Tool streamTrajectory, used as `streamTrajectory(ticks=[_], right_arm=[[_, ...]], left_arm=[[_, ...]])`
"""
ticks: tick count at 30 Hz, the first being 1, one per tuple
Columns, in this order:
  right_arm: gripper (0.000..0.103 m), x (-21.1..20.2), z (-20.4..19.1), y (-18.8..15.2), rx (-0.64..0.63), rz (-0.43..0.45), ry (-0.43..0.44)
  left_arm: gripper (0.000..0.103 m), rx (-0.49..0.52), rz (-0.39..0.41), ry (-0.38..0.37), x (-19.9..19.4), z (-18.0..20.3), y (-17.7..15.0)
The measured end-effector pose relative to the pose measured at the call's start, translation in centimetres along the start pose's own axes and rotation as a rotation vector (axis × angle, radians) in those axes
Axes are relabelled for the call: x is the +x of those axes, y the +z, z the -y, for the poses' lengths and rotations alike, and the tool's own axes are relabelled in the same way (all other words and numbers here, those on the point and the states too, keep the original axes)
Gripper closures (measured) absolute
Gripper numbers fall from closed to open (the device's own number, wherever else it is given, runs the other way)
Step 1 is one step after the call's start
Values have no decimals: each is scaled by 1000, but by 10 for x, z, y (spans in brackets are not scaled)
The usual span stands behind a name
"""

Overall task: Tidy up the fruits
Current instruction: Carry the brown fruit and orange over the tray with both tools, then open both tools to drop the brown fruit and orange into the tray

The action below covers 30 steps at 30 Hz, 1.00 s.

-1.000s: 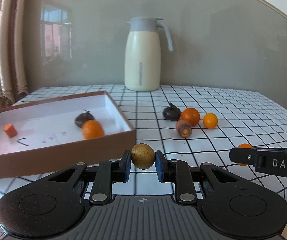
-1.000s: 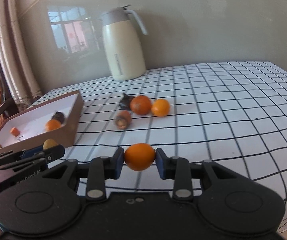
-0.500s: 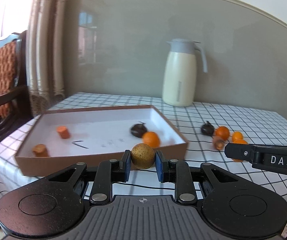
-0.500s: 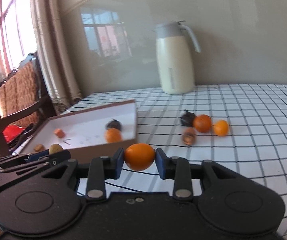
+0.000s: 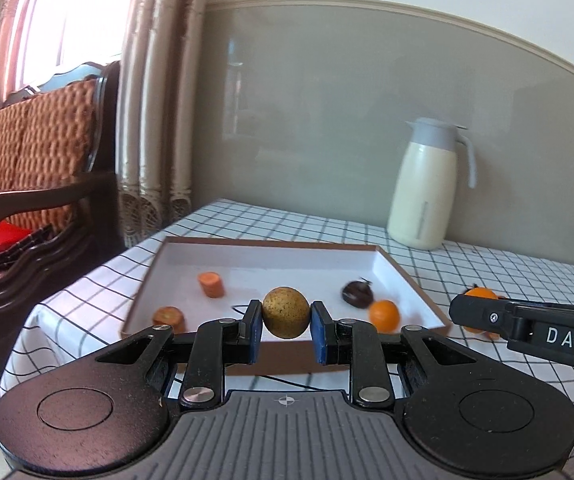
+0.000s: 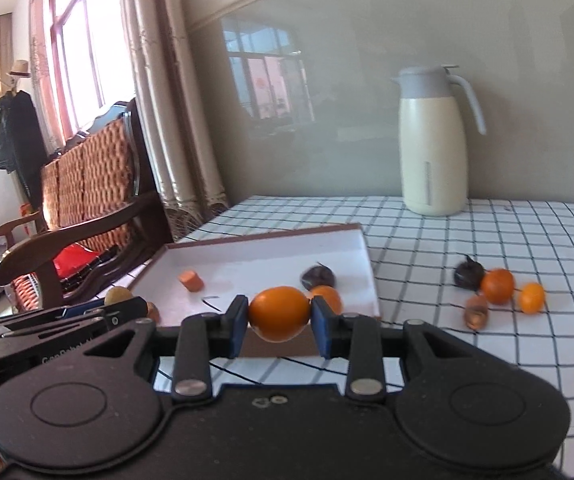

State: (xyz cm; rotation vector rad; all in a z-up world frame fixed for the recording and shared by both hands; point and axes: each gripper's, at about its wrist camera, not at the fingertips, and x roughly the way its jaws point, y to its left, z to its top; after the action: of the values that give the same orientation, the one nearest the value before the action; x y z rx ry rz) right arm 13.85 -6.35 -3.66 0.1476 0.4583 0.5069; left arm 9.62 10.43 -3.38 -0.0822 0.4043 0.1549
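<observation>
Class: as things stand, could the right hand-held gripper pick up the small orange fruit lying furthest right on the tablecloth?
Probably not yet: the right hand-held gripper is shut on an orange fruit. The small orange fruit itself lies uncovered.

Box (image 6: 369,268) left of loose fruits (image 6: 497,286), jug (image 6: 433,152) behind both.

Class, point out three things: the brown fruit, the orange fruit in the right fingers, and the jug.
brown fruit (image 5: 285,312), left wrist view, front centre
orange fruit (image 6: 279,313), right wrist view, front centre
jug (image 6: 433,156), right wrist view, cream body

White letters "DAS" stand on the black side of the right gripper (image 5: 527,326). The left gripper (image 6: 125,306) carries partly hidden lettering, too unclear to read.
</observation>
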Motion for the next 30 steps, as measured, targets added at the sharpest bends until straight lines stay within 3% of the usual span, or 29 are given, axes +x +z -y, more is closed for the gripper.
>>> streamTrajectory(ticks=[15, 30], right_arm=[[78, 38, -15, 27, -26, 25, 38], [78, 90, -3, 34, -28, -8, 10]], left_arm=[[77, -43, 10, 73, 30, -39, 21], [77, -53, -22, 117, 88, -53, 27]])
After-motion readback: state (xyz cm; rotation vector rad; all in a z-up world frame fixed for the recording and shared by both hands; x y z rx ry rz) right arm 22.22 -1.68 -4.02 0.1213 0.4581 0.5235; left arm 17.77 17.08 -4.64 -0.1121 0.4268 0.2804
